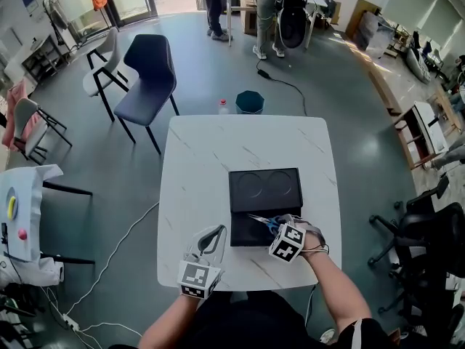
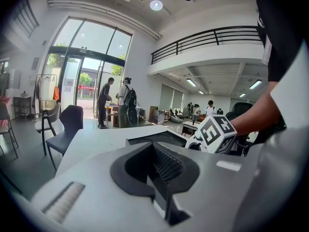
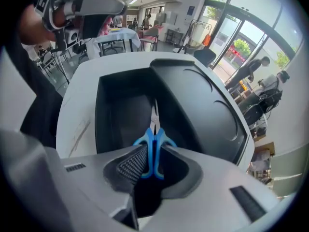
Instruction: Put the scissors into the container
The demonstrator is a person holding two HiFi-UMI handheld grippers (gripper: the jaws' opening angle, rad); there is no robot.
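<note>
Two tongs to watch: your right tongs (image 3: 149, 154) pinch the blue-handled metal scissors (image 3: 162, 141) over the open black plastic container (image 3: 120, 115). Your left tongs (image 2: 161, 170) are pressed together, holding nothing. Let go off to the side, and the scissors could bounce onto the white marble surface (image 3: 77, 110).
</note>
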